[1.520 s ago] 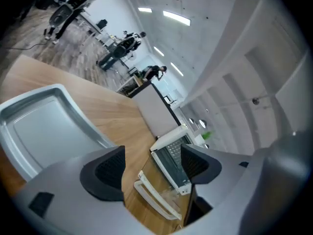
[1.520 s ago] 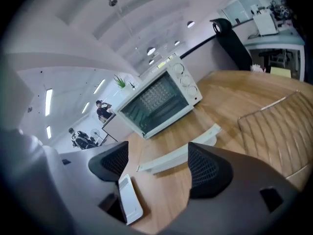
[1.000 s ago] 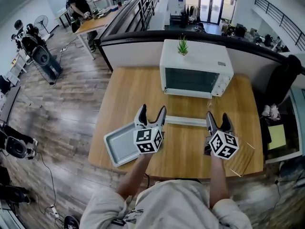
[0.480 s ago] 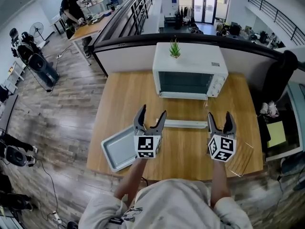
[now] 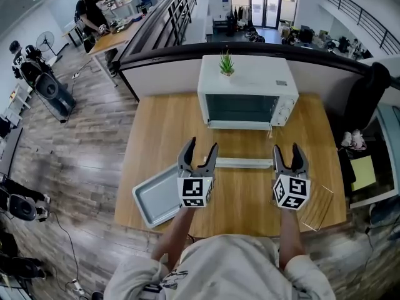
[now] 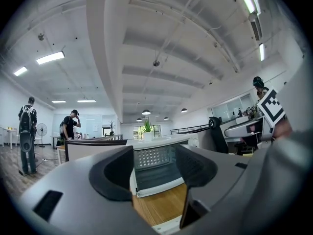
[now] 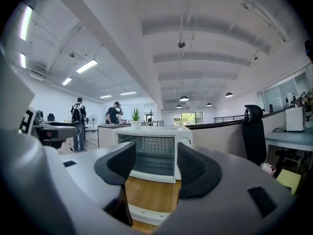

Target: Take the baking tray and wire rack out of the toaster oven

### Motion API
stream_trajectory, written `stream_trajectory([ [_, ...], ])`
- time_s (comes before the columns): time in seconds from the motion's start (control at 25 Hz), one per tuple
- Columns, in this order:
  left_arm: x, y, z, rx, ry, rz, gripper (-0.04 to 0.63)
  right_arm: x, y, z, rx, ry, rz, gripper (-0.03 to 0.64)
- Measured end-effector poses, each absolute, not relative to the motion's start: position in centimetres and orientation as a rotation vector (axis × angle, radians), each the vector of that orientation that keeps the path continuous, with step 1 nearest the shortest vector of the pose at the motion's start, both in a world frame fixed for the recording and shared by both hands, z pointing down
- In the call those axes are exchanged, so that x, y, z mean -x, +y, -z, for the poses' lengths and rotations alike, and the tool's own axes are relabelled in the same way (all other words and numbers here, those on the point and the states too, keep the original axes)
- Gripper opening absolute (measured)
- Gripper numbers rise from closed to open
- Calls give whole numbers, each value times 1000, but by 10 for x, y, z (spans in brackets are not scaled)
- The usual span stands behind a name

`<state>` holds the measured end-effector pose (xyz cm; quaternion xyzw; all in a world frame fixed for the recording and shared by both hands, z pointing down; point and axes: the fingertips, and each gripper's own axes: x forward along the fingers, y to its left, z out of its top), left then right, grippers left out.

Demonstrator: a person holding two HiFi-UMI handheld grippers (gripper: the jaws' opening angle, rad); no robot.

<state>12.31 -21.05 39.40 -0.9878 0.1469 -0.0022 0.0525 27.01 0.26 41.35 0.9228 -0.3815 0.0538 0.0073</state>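
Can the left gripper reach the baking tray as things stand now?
Probably yes: the baking tray lies bare right beside the left gripper; its jaws, though they have just closed a little, stand apart and empty.

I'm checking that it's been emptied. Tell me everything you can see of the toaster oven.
A white, boxy toaster oven stands upright at the back middle of the wooden table, front toward the person. Its glass door is swung fully down, roughly level, its white top bar nearest the person. The cavity shows a dimpled metal back wall and no tray or rack that I can see. Its knobs sit at the front's right end. A small potted plant rests on its top.
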Motion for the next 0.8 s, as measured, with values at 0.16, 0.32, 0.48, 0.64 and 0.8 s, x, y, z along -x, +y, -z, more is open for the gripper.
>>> stream_trajectory([
  [0.16, -129, -205, -395, 3012, 390, -9, 148, -269, -1, -412, -2883, -1207, -143, 101],
  [0.32, -134, -197, -398, 3039, 318, 5, 14, -270, -1, -411, -2892, -1226, -142, 21],
  [0.48, -139, -197, -404, 3026, 347, 39, 14, -274, 1, -413, -2888, -1227, -147, 21],
  [0.64, -139, -199, -402, 3029, 357, 40, 15, -275, 0, -412, -2895, -1230, -154, 21],
  [0.8, -140, -199, -402, 3024, 363, 31, 15, -275, 0, -416, -2896, -1231, -163, 21],
])
